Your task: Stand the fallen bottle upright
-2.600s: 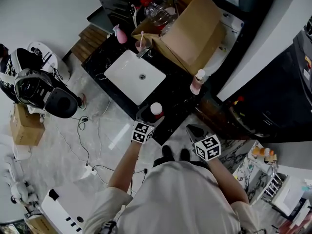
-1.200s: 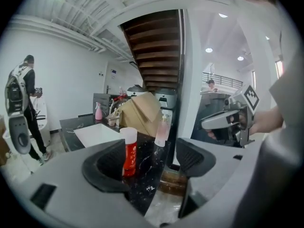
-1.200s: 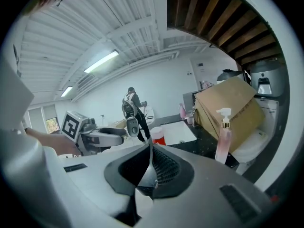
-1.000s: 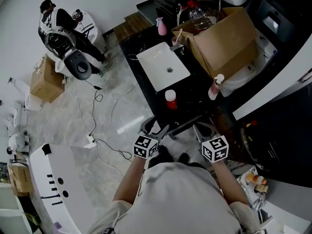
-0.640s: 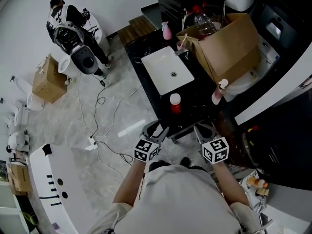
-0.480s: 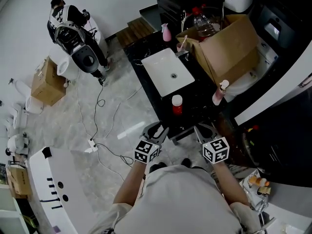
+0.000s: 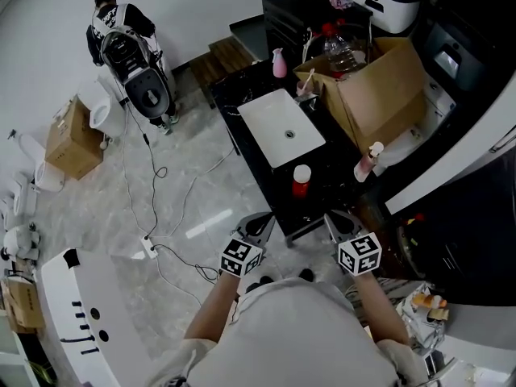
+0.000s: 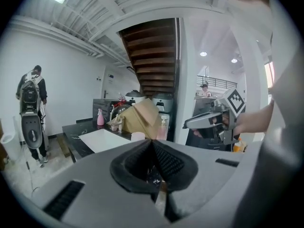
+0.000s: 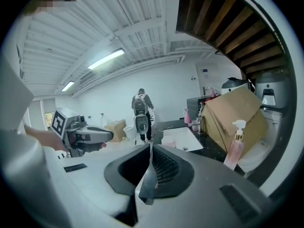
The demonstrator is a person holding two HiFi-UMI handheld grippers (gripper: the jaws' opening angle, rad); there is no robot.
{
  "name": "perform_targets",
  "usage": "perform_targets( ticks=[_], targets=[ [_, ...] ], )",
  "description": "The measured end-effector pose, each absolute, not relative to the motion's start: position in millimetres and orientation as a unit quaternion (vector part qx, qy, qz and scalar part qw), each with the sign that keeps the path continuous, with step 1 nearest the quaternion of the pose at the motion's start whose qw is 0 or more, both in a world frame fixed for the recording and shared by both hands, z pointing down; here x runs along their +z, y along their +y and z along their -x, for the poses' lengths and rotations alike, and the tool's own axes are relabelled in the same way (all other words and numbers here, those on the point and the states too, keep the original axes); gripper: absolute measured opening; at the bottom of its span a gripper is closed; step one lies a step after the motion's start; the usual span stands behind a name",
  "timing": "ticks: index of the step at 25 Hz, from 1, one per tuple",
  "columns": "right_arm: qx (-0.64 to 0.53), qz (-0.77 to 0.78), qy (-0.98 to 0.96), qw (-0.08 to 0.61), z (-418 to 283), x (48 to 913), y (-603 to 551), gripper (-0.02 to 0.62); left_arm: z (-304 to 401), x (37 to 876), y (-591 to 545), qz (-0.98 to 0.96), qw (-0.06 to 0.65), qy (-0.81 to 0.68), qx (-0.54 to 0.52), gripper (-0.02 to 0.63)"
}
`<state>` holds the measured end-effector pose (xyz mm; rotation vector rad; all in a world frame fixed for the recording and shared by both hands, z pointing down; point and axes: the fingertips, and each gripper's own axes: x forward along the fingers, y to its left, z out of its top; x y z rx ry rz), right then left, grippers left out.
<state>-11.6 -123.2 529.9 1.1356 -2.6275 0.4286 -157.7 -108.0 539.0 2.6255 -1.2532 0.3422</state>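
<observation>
Both grippers are held out level in front of the person, side by side and short of the bench's near edge. The left gripper [image 7: 259, 223] has its jaws pressed together with nothing between them. The right gripper [image 7: 339, 221] is the same, its jaws closed flat on each other and empty. Under them is pale marbled floor [image 7: 173, 188] with a few loose cables [image 7: 157, 216].

Just past the grippers starts the black bench [image 7: 326, 156], which runs away towards the far wall. The bottle [image 7: 301, 181], red with a white cap, stands upright near the bench's near end. It is ahead of both grippers, roughly midway between them, clear of each and touched by neither.

Beyond it a white sink [image 7: 282, 126] is let into the bench top. To the right of the bottle, on the bench's right edge, stands a pink spray bottle [image 7: 367, 162]. Farther on that side is an open cardboard box [image 7: 383, 83]. A small pink bottle [image 7: 279, 63] stands at the bench's far end.

Far off to the left, another person [image 7: 119, 24] stands by the wall.
</observation>
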Motion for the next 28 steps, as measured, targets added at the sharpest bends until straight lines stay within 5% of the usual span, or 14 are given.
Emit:
perform_targets(
  ticks=[28],
  targets=[
    [0.137,-0.412,-0.894,0.112,19.5,526.2,-110.6,0.037,180.8,535.3,-108.1,-0.895,0.116,-0.419,0.096,0.006]
  ],
)
